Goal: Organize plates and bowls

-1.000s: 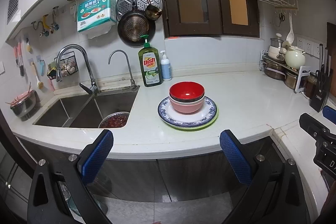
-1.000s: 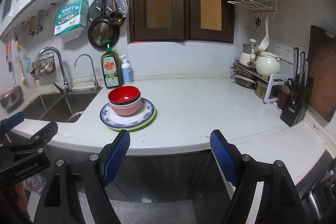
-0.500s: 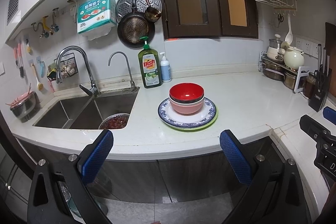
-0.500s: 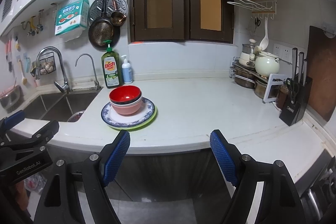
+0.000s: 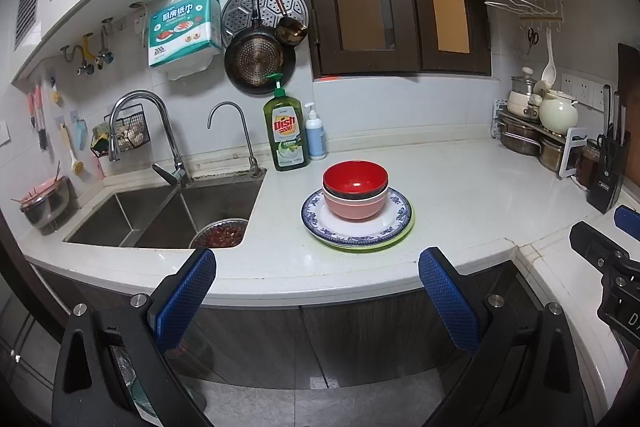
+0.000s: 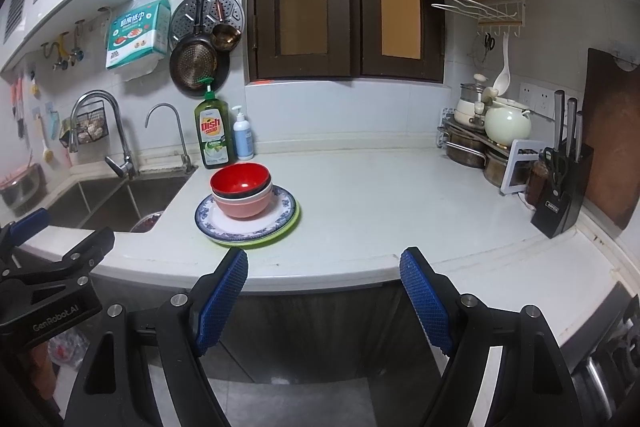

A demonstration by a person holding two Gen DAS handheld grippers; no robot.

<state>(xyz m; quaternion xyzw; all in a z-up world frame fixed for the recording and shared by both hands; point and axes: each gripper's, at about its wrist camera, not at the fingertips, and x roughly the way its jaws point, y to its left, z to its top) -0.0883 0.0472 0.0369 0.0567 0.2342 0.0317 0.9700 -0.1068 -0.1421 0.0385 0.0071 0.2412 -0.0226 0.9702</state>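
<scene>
A red bowl sits nested in a pink bowl. Both rest on a blue-patterned plate stacked over a green plate on the white counter. My left gripper hangs in front of the counter edge, open and empty, with the stack straight ahead between its fingers. My right gripper is also open and empty, short of the counter, the stack ahead to its left.
A double sink with a strainer of red food lies left of the stack. Dish soap and a pump bottle stand behind. Pots, a kettle and a knife block crowd the right corner.
</scene>
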